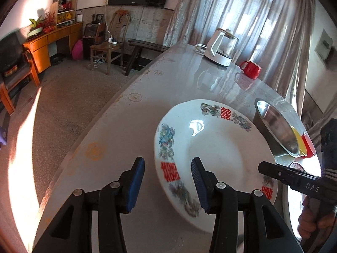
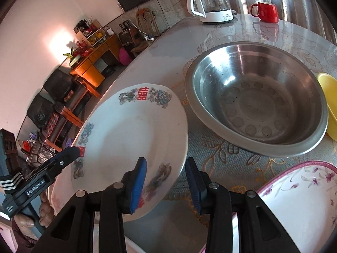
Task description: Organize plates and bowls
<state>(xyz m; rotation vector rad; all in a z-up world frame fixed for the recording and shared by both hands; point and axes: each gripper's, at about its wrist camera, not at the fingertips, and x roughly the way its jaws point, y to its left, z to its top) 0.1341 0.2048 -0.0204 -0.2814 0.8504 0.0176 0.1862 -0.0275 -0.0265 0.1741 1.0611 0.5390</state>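
A white deep plate (image 1: 221,147) (image 2: 130,130) with red characters and dragon prints lies near the table's edge. My left gripper (image 1: 168,162) straddles its left rim, one finger outside and one over the plate's inside. No pad is seen pressing on it. My right gripper (image 2: 166,160) straddles the opposite rim the same way, with a narrow gap beside its outer finger. Each gripper shows in the other's view: the left gripper (image 2: 71,154) and the right gripper (image 1: 265,167) both have their tips at the rim. I cannot tell whether the plate lies flat.
A big steel bowl (image 2: 263,105) (image 1: 276,130) stands just beyond the plate, with a yellow bowl (image 2: 330,97) beside it. A purple-flowered plate (image 2: 294,200) lies at the near right. A kettle (image 2: 210,2) and a red mug (image 2: 266,11) stand at the far end of the table (image 1: 179,80).
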